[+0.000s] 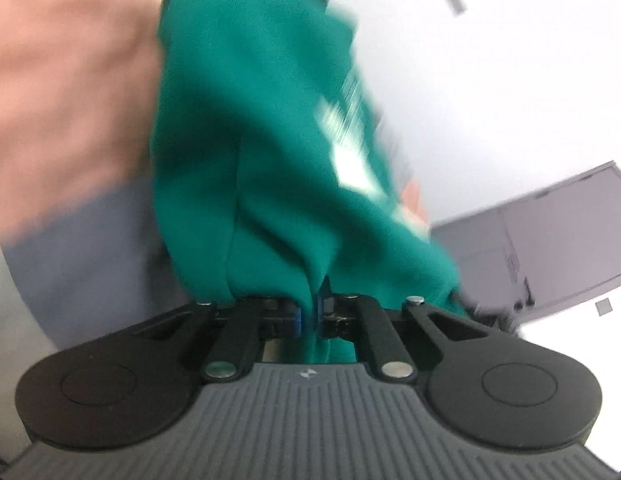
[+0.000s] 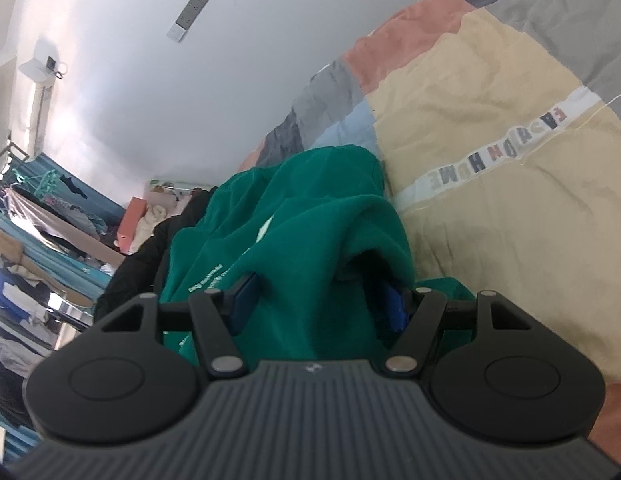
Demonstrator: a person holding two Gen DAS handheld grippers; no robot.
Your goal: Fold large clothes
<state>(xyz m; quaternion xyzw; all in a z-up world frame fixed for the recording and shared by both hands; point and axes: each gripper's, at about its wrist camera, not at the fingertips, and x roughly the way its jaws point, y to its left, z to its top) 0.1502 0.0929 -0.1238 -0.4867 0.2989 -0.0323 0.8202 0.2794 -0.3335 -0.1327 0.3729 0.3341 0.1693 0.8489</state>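
Observation:
A large green sweatshirt point(image 1: 266, 152) with white print hangs stretched up from my left gripper point(image 1: 308, 312), whose blue-padded fingers are pinched shut on a fold of its fabric. The view is blurred by motion. In the right wrist view the same green sweatshirt point(image 2: 310, 232) lies bunched on the bed, draped over and between the fingers of my right gripper point(image 2: 318, 304). Its jaws stand wide apart with cloth lying between them. The blue pads point(image 2: 244, 300) are partly covered by cloth.
A patchwork bedspread point(image 2: 490, 152) in beige, pink, grey and blue with lettering covers the bed. A white wall point(image 2: 190, 80) runs behind it. Dark clothes point(image 2: 150, 252) and a cluttered rack point(image 2: 42, 216) lie at the left. A grey door point(image 1: 550, 240) shows in the left wrist view.

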